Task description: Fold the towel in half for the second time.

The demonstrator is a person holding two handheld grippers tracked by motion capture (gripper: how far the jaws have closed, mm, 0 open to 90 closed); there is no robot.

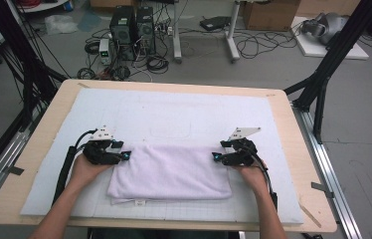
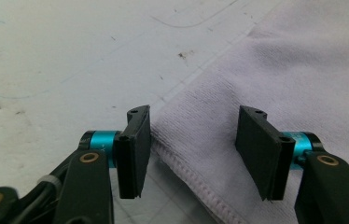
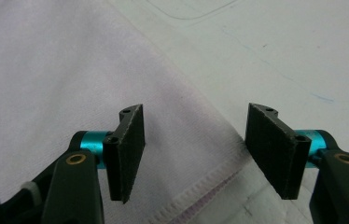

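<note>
Forearms come in from the near edge of the table (image 1: 293, 149), and we see each hand holding a gripper at one end of a folded towel (image 1: 171, 172). The towel is pale lilac-white, folded into a flat oblong, and lies on the near half of a white mat (image 1: 184, 112) that covers most of the wooden tabletop. A small label shows at the towel's near edge, left of its middle.

The left gripper (image 1: 126, 155) sits at the towel's far left corner, its tips pointing right, toward the cloth. In the left gripper view we look along the left gripper (image 2: 193, 151) and find its jaws standing apart, with the stitched hem of the towel (image 2: 266, 74) running between them; the pads do not press on the cloth, and the left pad stands just beside the hem over the bare mat (image 2: 60, 60).

The right gripper (image 1: 217, 157) mirrors it at the towel's far right corner, tips pointing left. In the right gripper view the right gripper (image 3: 193, 154) likewise has its jaws well apart, the towel (image 3: 56, 70) lying under and between them with its hemmed edge crossing the gap, and nothing is pinched. The mat (image 3: 280, 51) beyond shows faint pen marks.

Farther off, the mat's far half lies flat and carries a faint drawn outline. Beyond the table we see grey floor with two computer towers (image 1: 133, 29), tangled cables, a cardboard box (image 1: 269, 14) and black frame struts at both sides.
</note>
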